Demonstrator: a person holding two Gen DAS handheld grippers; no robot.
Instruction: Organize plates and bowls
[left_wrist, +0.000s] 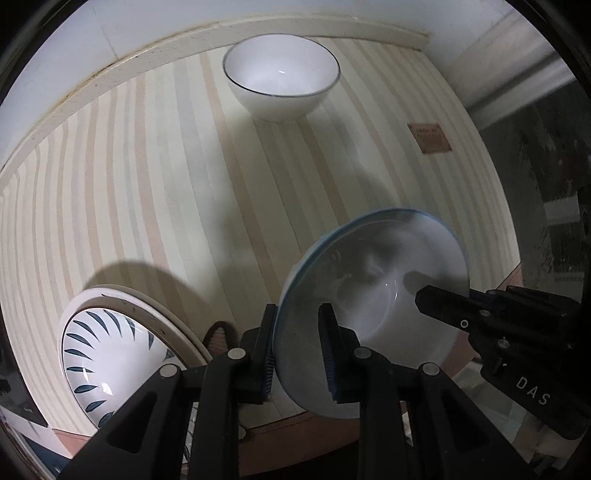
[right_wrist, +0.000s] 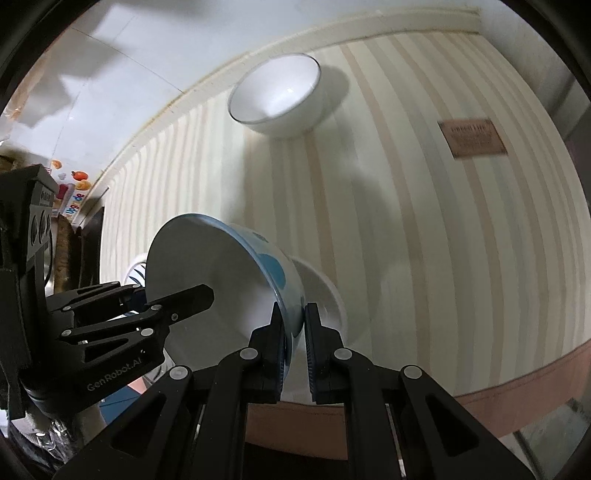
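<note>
A blue-patterned bowl (left_wrist: 373, 295) is held tilted above the striped table, gripped at two places on its rim. My left gripper (left_wrist: 297, 332) has its fingers on either side of the bowl's wall. My right gripper (right_wrist: 294, 325) is shut on the same bowl (right_wrist: 229, 280); in the left wrist view it (left_wrist: 436, 295) reaches in from the right. A white bowl with a dark rim (left_wrist: 280, 81) stands upright at the table's far edge (right_wrist: 275, 94). A leaf-patterned bowl (left_wrist: 110, 354) sits in a white plate (left_wrist: 177, 314) at the near left.
The striped tablecloth (left_wrist: 166, 203) covers the table, with a brown label (left_wrist: 430, 137) at the right. A white plate (right_wrist: 325, 295) lies under the held bowl. A wall and ledge run behind the table. Clutter stands at the far left in the right wrist view.
</note>
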